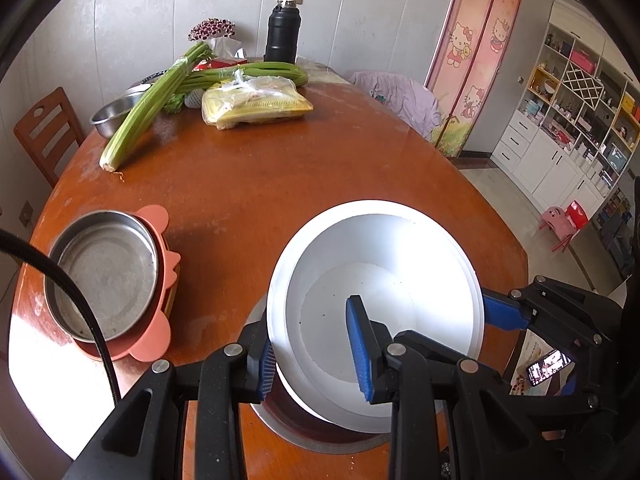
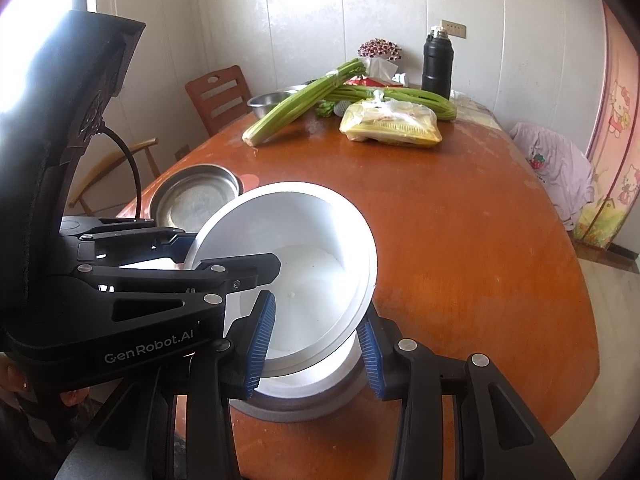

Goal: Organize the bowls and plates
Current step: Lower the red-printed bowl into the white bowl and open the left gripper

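Plain white bowl [image 1: 376, 312], deep and glossy, tilted above the table [image 1: 280, 184], rim clamped by left gripper [image 1: 312, 356] jaws and by right gripper [image 2: 316, 344] jaws.

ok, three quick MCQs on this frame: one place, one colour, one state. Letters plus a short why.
1. Where is the steel pan?
A. on the pink plate
B. on the chair
C. inside the white bowl

2. What colour is the flask?
A. red
B. black
C. white

3. How is the white bowl held?
A. lying free
B. by one gripper
C. by both grippers

Answers:
1 A, the pink plate's rim shows round it.
2 B, its body is black.
3 C, the left gripper and right gripper each have jaws across the rim.
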Demonstrator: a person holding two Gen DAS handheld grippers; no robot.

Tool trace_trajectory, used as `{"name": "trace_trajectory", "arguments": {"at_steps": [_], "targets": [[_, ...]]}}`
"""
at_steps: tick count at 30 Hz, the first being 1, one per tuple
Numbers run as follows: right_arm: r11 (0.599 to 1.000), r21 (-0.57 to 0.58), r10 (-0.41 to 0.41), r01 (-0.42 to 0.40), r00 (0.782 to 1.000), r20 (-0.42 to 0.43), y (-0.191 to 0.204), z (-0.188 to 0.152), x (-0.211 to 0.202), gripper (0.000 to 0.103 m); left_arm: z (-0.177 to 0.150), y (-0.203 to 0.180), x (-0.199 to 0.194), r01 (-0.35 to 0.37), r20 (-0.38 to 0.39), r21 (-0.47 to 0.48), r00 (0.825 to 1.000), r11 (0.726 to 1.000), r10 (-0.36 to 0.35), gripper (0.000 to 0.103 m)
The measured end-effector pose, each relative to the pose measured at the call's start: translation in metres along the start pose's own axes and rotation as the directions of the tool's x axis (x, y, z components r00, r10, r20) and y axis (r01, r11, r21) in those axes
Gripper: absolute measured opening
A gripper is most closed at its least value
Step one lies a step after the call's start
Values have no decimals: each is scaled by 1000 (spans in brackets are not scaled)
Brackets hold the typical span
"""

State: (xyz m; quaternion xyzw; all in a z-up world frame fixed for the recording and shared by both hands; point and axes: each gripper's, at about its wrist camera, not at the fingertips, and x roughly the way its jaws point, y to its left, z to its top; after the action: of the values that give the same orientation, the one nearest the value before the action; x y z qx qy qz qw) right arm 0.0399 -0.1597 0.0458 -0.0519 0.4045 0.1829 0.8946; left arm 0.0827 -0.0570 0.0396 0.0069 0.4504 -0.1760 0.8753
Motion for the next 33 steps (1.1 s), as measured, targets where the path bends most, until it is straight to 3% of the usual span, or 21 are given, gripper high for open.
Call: {"name": "trace_trajectory", "arguments": {"at_steps": [18,33], "targets": [[1000,17,26,-25,998,-59,-4,-14,17,44,-15,1,22,-25,-49,-16,999,1000,24,31],[1000,17,21,-20,997,-70,-3,-17,23,43,-20,-4,25,-54,-40,-1,998,999,54,31]]}}
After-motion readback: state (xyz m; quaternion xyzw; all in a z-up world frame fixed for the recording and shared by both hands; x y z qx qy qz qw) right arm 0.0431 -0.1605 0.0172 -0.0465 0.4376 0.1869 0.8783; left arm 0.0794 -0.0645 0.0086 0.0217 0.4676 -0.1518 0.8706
